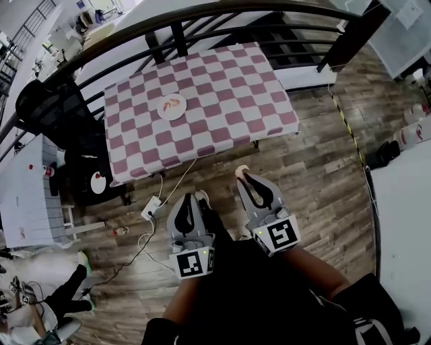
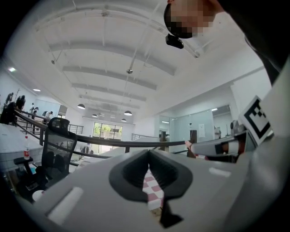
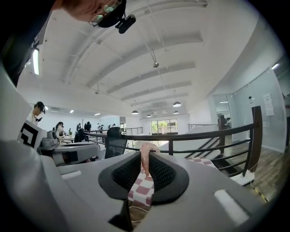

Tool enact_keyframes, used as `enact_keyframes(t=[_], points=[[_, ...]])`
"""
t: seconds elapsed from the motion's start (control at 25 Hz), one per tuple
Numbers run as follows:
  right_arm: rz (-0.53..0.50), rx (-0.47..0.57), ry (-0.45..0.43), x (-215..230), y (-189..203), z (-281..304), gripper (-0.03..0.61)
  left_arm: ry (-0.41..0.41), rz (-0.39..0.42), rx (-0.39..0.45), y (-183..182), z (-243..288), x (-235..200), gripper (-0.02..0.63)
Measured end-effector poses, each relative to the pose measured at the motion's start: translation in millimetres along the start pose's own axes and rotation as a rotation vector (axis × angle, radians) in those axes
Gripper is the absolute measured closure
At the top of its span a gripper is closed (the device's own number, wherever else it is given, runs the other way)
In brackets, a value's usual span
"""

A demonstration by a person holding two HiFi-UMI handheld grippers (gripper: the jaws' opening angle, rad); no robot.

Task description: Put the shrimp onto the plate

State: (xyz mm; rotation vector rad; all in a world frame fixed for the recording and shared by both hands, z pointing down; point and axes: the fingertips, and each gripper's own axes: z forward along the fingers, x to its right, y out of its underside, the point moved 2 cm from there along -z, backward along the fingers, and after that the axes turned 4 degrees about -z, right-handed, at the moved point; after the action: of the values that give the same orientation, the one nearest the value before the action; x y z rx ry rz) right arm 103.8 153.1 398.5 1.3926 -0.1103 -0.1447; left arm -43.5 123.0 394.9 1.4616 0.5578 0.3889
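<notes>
A pale pink shrimp (image 3: 145,157) stands upright between the pads of my right gripper (image 3: 146,155), which is shut on it. In the head view that gripper (image 1: 241,172) hangs over the wooden floor, short of the table, with the shrimp (image 1: 242,169) at its tip. The white plate (image 1: 178,114) lies on the checkered tablecloth (image 1: 222,94), left of the table's middle, with orange shrimp (image 1: 171,104) on it. Lower and to the left, my left gripper (image 1: 200,196) has its jaws together and holds nothing; in its own view the tips (image 2: 147,157) meet.
A dark curved railing (image 1: 202,20) runs behind the table. A black office chair (image 1: 47,108) and a white side table (image 1: 27,195) stand at the left. A power strip with cables (image 1: 151,207) lies on the floor. A seated person's leg (image 1: 67,290) shows at bottom left.
</notes>
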Motion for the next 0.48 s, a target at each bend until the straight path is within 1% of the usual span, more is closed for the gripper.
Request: enact_keyframes(t=[0.08,0.2,0.32,0.48], points=[[-0.011,-0.011,-0.01,-4,-6,29,0.525,0.003,-0.013,0.001,-3,20,-19,0.604],[-0.009,-0.021,-0.026,-11,-16,73,0.525,0.017,-0.023,0.043,-15,51,-46,0.604],[-0.004,-0.033,-0.033,-18,-23,113,0.525,0.009,-0.013,0.011,-18,73,-77,0.604],[-0.007,-0.041,-0.045,-25,-29,160,0.525,-0.007,-0.017,0.0,-20,101,-117,0.604]])
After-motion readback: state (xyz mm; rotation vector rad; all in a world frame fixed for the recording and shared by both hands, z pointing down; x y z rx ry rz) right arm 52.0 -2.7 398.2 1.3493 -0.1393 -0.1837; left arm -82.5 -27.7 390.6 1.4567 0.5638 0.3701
